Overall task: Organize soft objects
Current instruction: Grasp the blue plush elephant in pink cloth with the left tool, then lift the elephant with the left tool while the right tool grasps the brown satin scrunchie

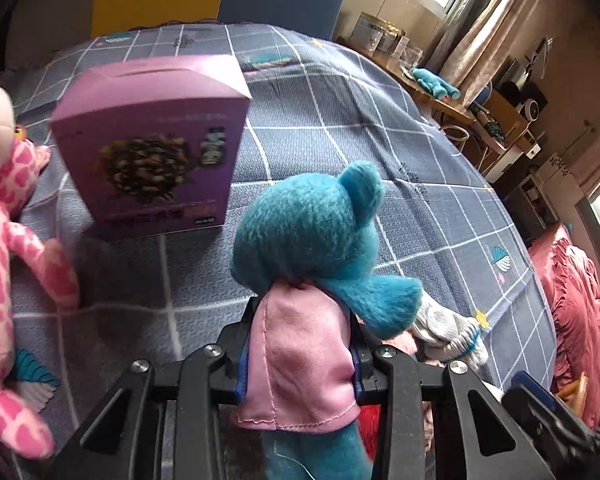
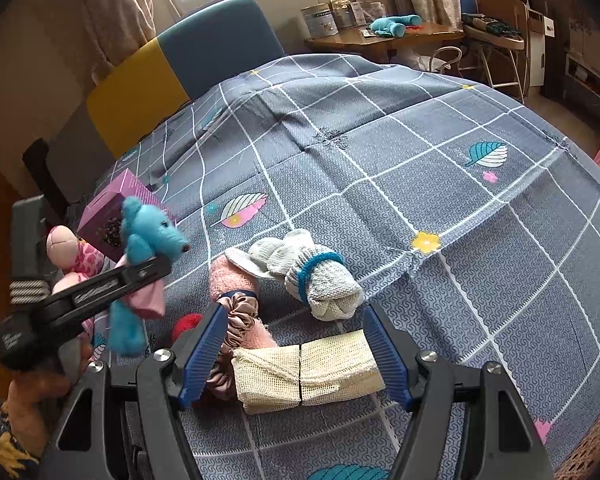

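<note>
A light, squashy blue teddy (image 1: 312, 236) is clamped at its pink-shirted torso by the left tongs (image 1: 300, 356) — the right tongs (image 2: 296, 356) gape, released, over a limp cream mesh cloth (image 2: 308, 372) on the bed (image 2: 380, 140).

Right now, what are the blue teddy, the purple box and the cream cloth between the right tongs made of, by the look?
Blue teddy: fuzzy plush pile; its pink top looks satiny, with a slight sheen and a stitched hem.
Purple box: printed cardboard, matte, with crisp folded edges and a slot on top.
Cream cloth: open mesh or waffle-knit textile, matte, folded; the fibre cannot be told.
</note>
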